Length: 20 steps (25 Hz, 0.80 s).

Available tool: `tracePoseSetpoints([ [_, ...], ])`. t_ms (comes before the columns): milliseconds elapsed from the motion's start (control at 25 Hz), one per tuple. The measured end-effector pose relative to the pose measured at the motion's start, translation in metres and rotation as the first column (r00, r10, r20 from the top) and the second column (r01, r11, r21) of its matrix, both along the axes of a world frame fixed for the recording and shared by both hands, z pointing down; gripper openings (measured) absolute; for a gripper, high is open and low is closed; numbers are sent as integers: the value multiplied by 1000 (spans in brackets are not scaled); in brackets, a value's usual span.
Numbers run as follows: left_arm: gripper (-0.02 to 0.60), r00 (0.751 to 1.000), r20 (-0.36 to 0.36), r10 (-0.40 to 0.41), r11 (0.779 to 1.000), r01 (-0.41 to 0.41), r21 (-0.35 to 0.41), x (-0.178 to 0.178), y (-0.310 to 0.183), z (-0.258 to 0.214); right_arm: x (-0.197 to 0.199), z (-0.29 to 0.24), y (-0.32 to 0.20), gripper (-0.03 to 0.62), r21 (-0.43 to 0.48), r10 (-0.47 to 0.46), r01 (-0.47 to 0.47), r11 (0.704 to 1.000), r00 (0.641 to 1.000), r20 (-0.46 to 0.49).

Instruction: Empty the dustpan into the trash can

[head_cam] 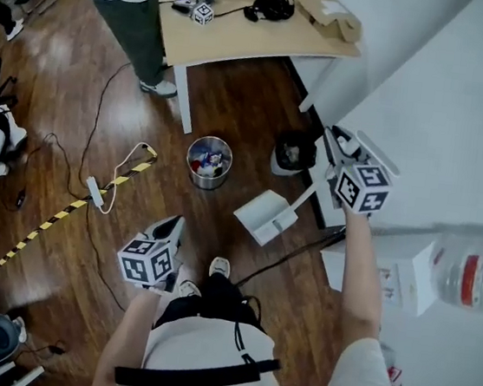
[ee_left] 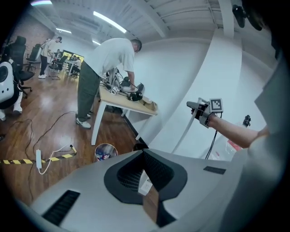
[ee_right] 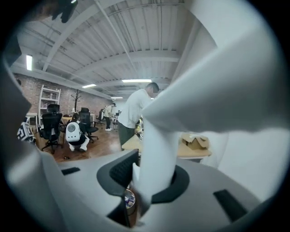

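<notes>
One dustpan (head_cam: 262, 216) — in right gripper (head_cam: 327, 169), one steel can (head_cam: 208, 163), one black bin (head_cam: 293, 154)

A person (head_cam: 137, 9) stands at a light wooden table (head_cam: 242, 44) bearing black headphones (head_cam: 273, 6) and a cardboard box (head_cam: 329, 11) (flaps open). On the wooden floor (head_cam: 61, 96) lie a yellow-and-black striped tape (head_cam: 54, 222) and, just beside it, a white power strip (head_cam: 95, 192). A clear water bottle (head_cam: 476, 278) sits far right.

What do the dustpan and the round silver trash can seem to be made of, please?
The dustpan: likely plastic, matte white, with smooth moulded walls. The trash can: probably metal, silvery, as its rim and wall glint; metallic-coated plastic cannot be ruled out.
</notes>
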<state>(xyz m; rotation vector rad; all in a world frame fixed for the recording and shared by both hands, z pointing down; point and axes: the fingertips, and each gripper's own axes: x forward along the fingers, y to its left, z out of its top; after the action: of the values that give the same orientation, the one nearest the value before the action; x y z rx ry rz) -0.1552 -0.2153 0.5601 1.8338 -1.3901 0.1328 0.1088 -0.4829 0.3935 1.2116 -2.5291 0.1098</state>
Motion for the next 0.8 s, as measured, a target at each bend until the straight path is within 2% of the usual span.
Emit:
tracePoseSetpoints([
  [280,-4,998,27,56,997,-55,-52,31,-9,23,88,126,23,103,-60,174,-171,983,983,49],
  [440,-3,997,38,73,994,-69,-87,42,-9,33,125,188,48,111,-71,265,-260,963,962,71],
  [560,-3,995,60,78,991,-71,-111,46,-7,39,151,220,63,118,-71,355,-350,934,932,69],
  [800,-3,994,79,71,987,-59,-146,55,-3,51,163,270,106,148,-112,396,-391,913,918,26],
])
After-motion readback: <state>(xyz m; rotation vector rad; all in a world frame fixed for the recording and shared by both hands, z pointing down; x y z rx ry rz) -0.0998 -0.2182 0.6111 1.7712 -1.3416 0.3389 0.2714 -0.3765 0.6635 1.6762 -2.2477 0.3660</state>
